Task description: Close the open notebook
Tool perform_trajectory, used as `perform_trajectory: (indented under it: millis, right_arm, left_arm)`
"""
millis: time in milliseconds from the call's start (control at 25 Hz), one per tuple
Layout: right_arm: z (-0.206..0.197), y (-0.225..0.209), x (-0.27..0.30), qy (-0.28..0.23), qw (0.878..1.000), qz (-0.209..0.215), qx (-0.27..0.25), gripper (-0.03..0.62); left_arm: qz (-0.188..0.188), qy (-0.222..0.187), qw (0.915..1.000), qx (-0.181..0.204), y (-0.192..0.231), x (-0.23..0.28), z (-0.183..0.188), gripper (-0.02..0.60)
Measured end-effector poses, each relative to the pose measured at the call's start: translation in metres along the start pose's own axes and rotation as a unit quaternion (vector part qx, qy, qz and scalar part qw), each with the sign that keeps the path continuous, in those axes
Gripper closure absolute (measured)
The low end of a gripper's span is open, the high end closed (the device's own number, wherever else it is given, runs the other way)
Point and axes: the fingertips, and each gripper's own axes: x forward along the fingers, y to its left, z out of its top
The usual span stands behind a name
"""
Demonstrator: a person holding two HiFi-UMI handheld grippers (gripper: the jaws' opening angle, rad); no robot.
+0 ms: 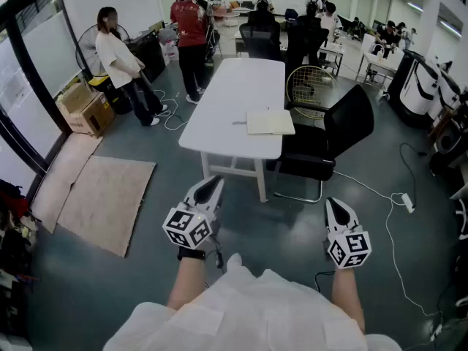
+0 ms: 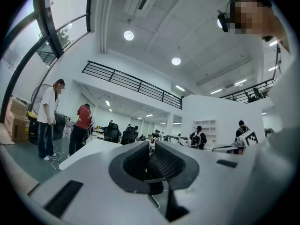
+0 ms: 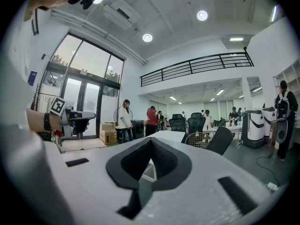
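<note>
White tabletop (image 1: 234,101) stands in a busy office. The open notebook (image 1: 270,122) lies at its near end, well apart from the left hand-held gripper (image 1: 213,183) and right hand-held gripper (image 1: 331,202), both pressed together, empty.

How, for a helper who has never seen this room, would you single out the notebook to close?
Find the long white table in the middle of the room, with a black chair at its right side. The notebook lies open near the table's right edge, by that chair. Its cream pages stand out against the white top.
</note>
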Motion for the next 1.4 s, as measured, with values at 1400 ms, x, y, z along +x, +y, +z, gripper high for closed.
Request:
perform_trajectory:
  millis: [1400]
  right_arm:
    - [-0.023, -0.025, 0.076, -0.006, 0.998, 0.045, 0.033, 0.589]
  left_arm:
    - [0.019, 0.032, 0.9988, -0.032, 0.041, 0.060, -0.050, 0.548]
